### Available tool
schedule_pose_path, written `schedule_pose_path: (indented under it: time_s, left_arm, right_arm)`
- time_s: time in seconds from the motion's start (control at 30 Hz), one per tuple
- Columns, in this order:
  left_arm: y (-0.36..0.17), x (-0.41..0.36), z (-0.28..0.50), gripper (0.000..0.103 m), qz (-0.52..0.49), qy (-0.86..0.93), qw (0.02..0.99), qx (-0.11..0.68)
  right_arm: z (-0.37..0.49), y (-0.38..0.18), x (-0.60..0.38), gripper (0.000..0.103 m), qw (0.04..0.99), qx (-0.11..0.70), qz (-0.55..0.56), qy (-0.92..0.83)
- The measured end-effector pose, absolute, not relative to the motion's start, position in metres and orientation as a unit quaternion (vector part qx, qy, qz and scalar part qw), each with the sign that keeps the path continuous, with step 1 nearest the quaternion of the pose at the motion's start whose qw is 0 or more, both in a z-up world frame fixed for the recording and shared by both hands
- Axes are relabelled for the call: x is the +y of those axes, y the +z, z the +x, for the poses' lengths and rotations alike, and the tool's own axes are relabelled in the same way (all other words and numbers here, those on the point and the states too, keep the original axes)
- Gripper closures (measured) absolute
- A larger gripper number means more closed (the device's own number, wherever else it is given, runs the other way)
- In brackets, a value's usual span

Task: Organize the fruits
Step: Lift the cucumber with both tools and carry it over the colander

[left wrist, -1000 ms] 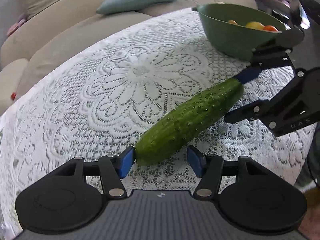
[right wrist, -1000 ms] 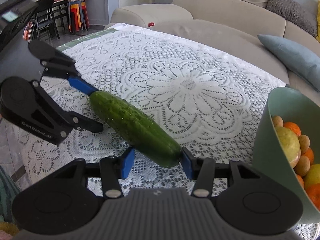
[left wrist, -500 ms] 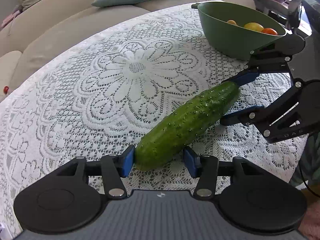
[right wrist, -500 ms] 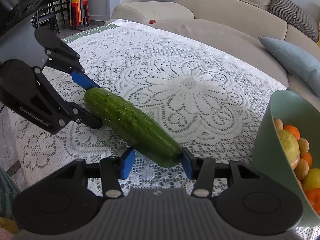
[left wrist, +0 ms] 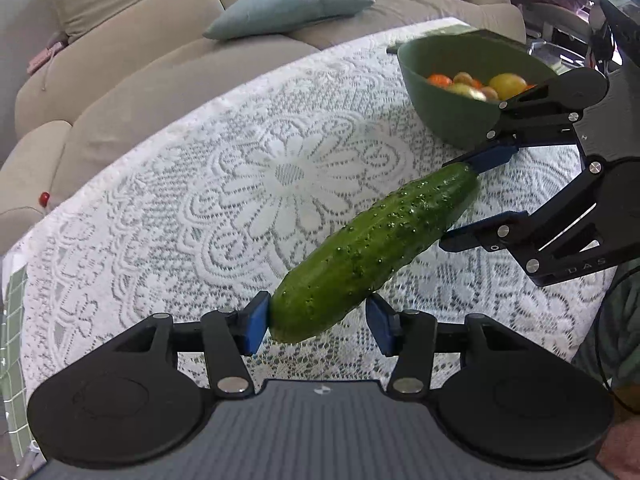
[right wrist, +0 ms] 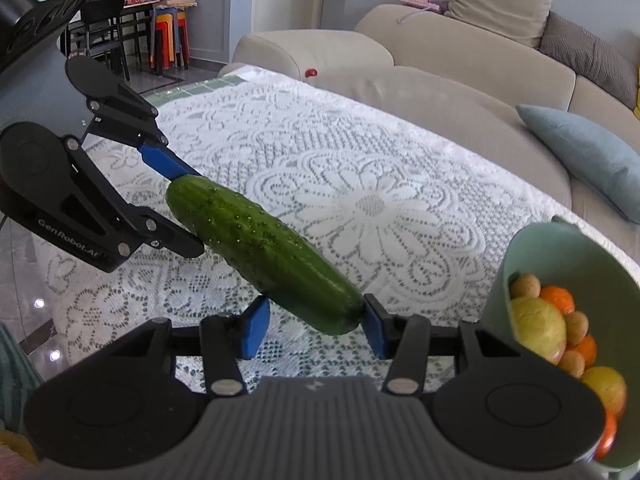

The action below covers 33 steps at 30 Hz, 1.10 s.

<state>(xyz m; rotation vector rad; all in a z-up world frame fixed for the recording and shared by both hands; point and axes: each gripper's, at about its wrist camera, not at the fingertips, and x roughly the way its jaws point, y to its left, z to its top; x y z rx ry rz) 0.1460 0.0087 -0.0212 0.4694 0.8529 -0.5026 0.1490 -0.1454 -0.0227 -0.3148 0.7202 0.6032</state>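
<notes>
Cucumber held at both ends, above the lace cloth.
The left gripper (left wrist: 316, 322) pinches one end of the cucumber (left wrist: 374, 248), the right gripper (right wrist: 314, 330) pinches the other; the fruit bowl (left wrist: 452, 118) sits just beyond.

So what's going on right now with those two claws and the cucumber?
Left gripper and right gripper each shut on one end of the cucumber, which looks raised off the lace tablecloth. Green fruit bowl beside the right gripper. Nothing between.
</notes>
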Motion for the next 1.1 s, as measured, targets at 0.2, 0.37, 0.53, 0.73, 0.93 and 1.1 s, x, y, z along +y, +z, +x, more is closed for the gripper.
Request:
schedule_pose_path:
  time_s: [0.2,0.37,0.53,0.73,0.93,1.1]
  left_arm:
    - [0.001,-0.009,0.145,0.044,0.222,-0.235,0.864,0.387]
    - [0.015,-0.035,0.149,0.044,0.226,-0.236,0.870,0.369]
    - [0.021,-0.066,0.155,0.044,0.223,-0.242,0.873,0.359]
    - [0.024,-0.104,0.166,0.044,0.232,-0.246,0.871,0.357]
    - [0.023,-0.138,0.186,0.044,0.236,-0.252,0.865,0.364]
    - [0.017,-0.164,0.202,0.044,0.246,-0.252,0.859,0.373]
  right_arm:
    - [0.149,0.002,-0.162,0.055,0.886,0.322,-0.170,0.285]
    - [0.155,0.018,-0.187,0.055,0.893,0.313,-0.170,0.276]
    - [0.159,0.028,-0.216,0.055,0.899,0.305,-0.178,0.261]
    - [0.167,0.032,-0.250,0.055,0.903,0.304,-0.185,0.242]
    - [0.179,0.031,-0.281,0.055,0.905,0.305,-0.195,0.225]
    - [0.193,0.023,-0.303,0.055,0.905,0.312,-0.191,0.215]
